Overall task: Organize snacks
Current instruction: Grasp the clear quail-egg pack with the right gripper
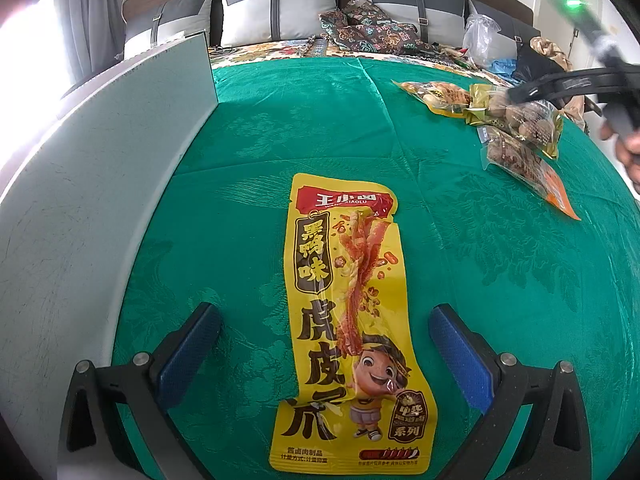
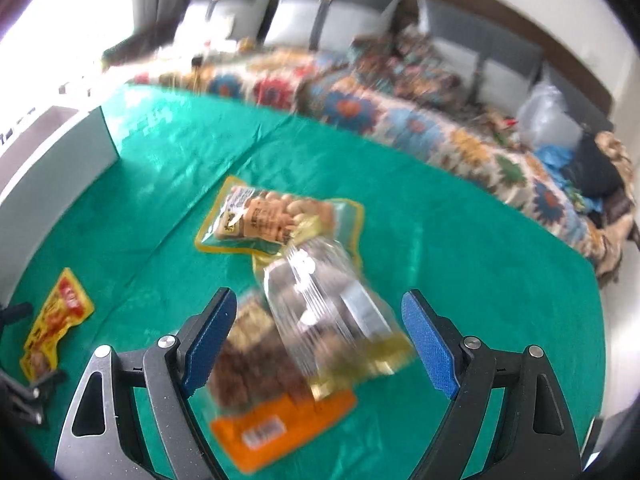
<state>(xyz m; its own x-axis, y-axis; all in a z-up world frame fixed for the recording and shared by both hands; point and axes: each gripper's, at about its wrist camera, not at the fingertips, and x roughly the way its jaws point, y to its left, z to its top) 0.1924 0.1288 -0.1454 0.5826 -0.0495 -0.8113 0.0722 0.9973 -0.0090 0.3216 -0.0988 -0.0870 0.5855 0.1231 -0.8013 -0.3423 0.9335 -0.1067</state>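
A: Setting? Home, bedroom.
B: Evidence?
A: Bed with padded grey headboard panels (image 1: 276,4), floral quilt (image 2: 400,120), patterned cushions (image 1: 360,24) piled on it.
B: Work surface?
A: Green damask cloth (image 1: 320,120) spread over the bed end or a table just beside it, can't tell which. Grey curtain (image 1: 88,12) at a bright window, left.
B: Anything else domestic?
A: Clear plastic bag (image 1: 480,36) and loose clutter on the quilt. White wall behind.

The left gripper (image 1: 324,344) hangs with jaws wide apart, straddling a yellow snack packet (image 1: 348,332) lying flat on the green tablecloth (image 1: 280,128). At two o'clock, three snack bags (image 1: 516,128) overlap, with the right gripper (image 1: 560,88) over them.
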